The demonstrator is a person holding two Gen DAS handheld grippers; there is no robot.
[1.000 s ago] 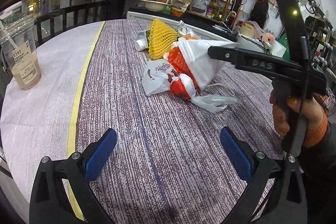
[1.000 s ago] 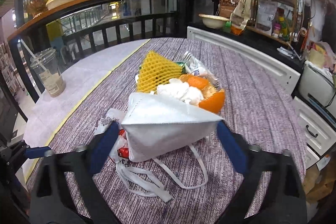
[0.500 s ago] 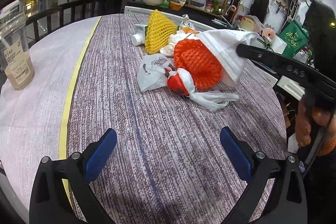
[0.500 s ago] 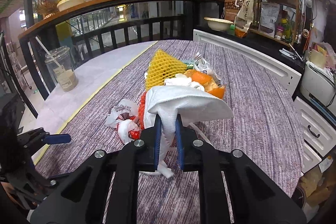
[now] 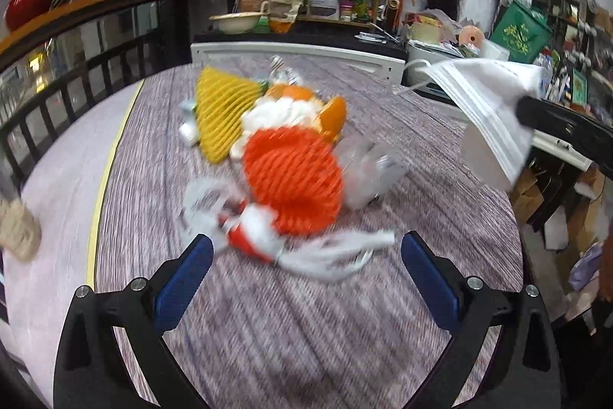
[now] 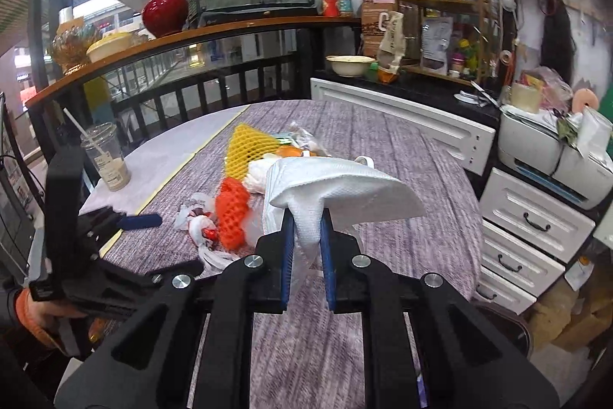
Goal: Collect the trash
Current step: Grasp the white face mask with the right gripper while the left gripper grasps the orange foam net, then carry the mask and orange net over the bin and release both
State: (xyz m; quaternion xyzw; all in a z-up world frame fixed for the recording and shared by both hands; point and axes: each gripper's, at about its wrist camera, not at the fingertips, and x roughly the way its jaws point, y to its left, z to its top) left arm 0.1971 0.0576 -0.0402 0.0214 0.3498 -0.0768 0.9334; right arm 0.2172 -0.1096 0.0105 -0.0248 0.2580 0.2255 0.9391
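Observation:
My right gripper (image 6: 306, 221) is shut on a white face mask (image 6: 341, 184) and holds it in the air above the table; the same face mask (image 5: 486, 102) hangs at the right of the left wrist view. My left gripper (image 5: 302, 255) is open just short of the trash pile, with nothing between its fingers. The pile holds an orange foam net (image 5: 295, 179), a yellow foam net (image 5: 224, 114), orange peel (image 5: 331, 112), white tissue (image 5: 283, 110) and a red-and-white plastic bag (image 5: 253, 236).
The round table (image 6: 402, 160) has a purple-grey cloth with a yellow stripe. A plastic cup with a straw (image 6: 105, 158) stands at its left edge. White drawers (image 6: 532, 217) and a printer (image 6: 551, 156) stand to the right, a black railing (image 6: 191, 91) behind.
The right gripper closed on the mask and lifted it up and to the right, uncovering the orange net. The left gripper moved forward toward the pile.

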